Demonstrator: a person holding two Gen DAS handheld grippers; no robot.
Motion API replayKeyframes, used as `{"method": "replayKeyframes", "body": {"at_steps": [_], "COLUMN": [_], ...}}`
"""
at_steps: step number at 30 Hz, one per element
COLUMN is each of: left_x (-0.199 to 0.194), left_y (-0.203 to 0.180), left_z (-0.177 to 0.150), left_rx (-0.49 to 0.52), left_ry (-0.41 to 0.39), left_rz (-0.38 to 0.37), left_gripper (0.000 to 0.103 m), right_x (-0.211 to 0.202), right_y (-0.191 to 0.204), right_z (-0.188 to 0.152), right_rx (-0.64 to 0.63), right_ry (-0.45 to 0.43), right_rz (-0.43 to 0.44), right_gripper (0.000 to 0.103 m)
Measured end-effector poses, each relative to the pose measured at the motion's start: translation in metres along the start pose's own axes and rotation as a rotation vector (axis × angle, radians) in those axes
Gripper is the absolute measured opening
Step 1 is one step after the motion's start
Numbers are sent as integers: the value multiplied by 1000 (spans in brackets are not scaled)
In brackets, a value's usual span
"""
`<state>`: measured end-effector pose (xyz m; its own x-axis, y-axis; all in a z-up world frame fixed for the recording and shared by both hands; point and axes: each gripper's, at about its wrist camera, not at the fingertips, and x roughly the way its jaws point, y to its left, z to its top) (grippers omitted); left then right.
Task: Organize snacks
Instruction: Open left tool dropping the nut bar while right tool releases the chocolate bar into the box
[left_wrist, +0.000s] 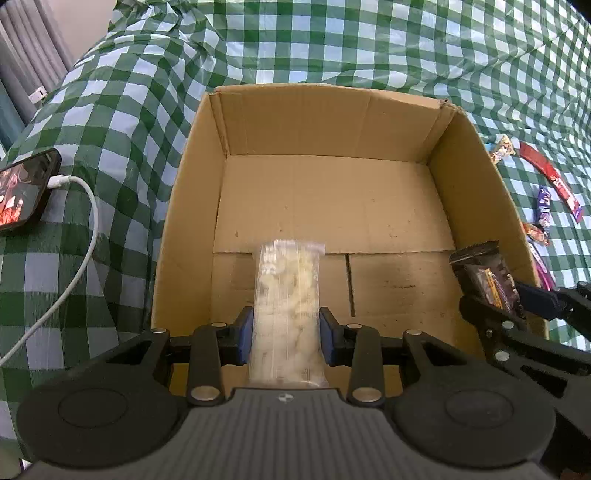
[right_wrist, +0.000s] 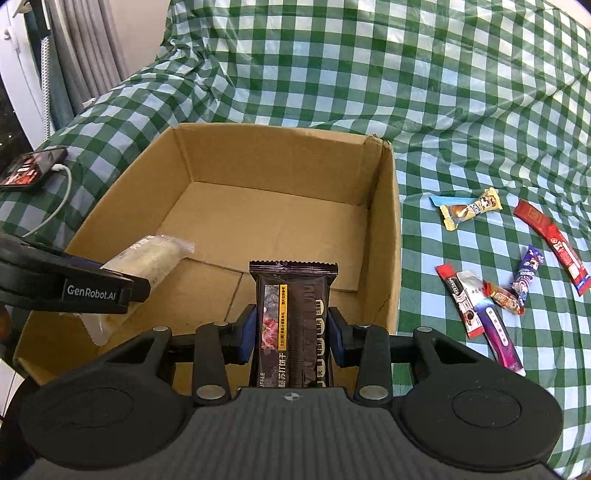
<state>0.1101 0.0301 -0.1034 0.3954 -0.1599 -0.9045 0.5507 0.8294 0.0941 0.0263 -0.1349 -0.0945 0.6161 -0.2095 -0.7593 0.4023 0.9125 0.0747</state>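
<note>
An open cardboard box (left_wrist: 332, 122) (right_wrist: 384, 206) sits on the green checked cloth, with nothing lying on its floor. My left gripper (left_wrist: 286, 328) is shut on a clear packet of pale snacks (left_wrist: 286, 295), held over the box's near part. In the right wrist view that clear packet (right_wrist: 147, 254) shows at the left, with the left gripper (right_wrist: 144, 288) on it. My right gripper (right_wrist: 291, 328) is shut on a dark brown biscuit packet (right_wrist: 291, 314), also above the box near its front right. From the left wrist view, the brown packet (left_wrist: 487, 277) hangs at the box's right wall.
Several loose snack packets (right_wrist: 491, 288) lie on the cloth right of the box, among them a long red one (right_wrist: 554, 240) and a yellow one (right_wrist: 469, 208). A phone (left_wrist: 22, 192) with a white charging cable (left_wrist: 74, 258) lies left of the box.
</note>
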Motion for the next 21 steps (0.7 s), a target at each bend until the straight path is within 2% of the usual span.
{"method": "replayKeyframes", "body": {"at_steps": [1, 2, 3, 4, 5, 6, 7, 8, 9, 16, 21], "left_x": [0, -2, -5, -9, -12, -18, -23, -26, -28, -52, -84], "left_y": [-1, -1, -2, -2, -2, -1, 0, 1, 3, 7, 0], "left_z": [1, 1, 2, 3, 4, 2, 1, -1, -3, -56, -100], "left_rx": [9, 21, 33, 37, 34, 24, 24, 26, 25, -34, -25], "left_ry": [-9, -23, -37, -54, -79, -118, -144, -146, -135, -54, -56], "left_rz": [5, 11, 25, 47, 70, 103, 116, 114, 106, 66, 87], "left_gripper": [41, 52, 65, 96, 103, 103, 103, 103, 103, 103, 103], "right_x": [2, 2, 2, 2, 1, -1, -4, -8, -12, -52, -92], "right_y": [0, 1, 0, -1, -2, -3, -4, -6, -7, -9, 13], "right_z": [1, 3, 4, 5, 7, 9, 9, 10, 9, -30, -65], "right_rx": [1, 5, 7, 8, 11, 14, 21, 28, 31, 59, 21], "right_ry": [-2, -7, -13, -21, -31, -40, -54, -67, -73, -8, -20], "right_rz": [-1, -2, -1, 3, 4, 1, -5, -12, -17, 8, 12], "right_gripper": [41, 41, 41, 42, 46, 60, 66, 80, 88, 96, 99]}}
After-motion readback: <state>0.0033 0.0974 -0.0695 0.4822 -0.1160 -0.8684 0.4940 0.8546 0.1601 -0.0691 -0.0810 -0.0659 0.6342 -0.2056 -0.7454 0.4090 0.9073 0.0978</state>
